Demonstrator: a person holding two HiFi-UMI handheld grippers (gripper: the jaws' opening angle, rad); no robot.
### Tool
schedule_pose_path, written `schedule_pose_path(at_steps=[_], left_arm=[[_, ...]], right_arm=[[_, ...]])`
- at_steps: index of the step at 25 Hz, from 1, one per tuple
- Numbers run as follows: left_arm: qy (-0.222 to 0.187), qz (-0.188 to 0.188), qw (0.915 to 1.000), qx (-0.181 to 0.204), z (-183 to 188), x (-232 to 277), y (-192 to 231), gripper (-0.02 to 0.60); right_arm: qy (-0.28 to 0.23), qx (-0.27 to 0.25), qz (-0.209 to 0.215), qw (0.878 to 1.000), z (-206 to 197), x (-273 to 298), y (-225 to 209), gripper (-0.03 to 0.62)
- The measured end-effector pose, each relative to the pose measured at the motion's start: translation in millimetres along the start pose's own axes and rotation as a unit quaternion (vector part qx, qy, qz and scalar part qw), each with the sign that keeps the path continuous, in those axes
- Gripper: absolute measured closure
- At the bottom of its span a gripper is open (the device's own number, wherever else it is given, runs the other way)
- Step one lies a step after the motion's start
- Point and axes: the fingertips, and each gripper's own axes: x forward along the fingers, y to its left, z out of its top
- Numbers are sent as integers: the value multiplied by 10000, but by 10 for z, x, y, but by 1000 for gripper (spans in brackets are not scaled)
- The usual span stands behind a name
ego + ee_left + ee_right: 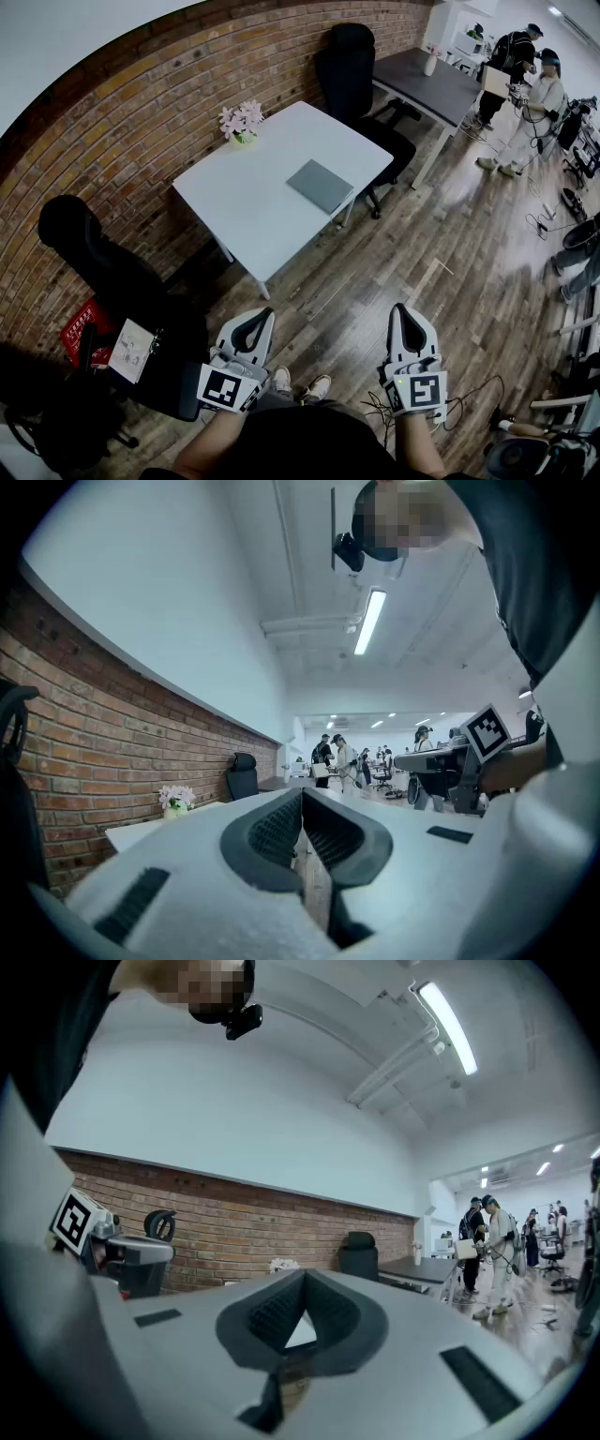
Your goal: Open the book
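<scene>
A closed grey book (320,185) lies flat on the white table (253,211), toward its right side. Both grippers hang low in front of me over the wooden floor, well short of the table and far from the book. My left gripper (264,316) is shut with nothing in it, and in the left gripper view its tips (302,794) meet. My right gripper (401,310) is also shut and empty, its tips (303,1277) touching. Neither gripper view shows the book.
A small pot of pink flowers (241,122) stands at the table's far left corner by the brick wall. Black office chairs (349,66) (94,258) flank the table. A dark table (431,82) and standing people (534,108) are at the back right. Cables (548,220) lie on the floor.
</scene>
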Motion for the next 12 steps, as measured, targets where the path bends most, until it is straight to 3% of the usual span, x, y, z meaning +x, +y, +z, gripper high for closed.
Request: schedule_pose_path(at_steps=[12], left_arm=[[-110, -124, 9999, -9, -21, 421, -161, 556]], right_arm=[[-76, 188, -40, 9998, -57, -109, -374, 580]])
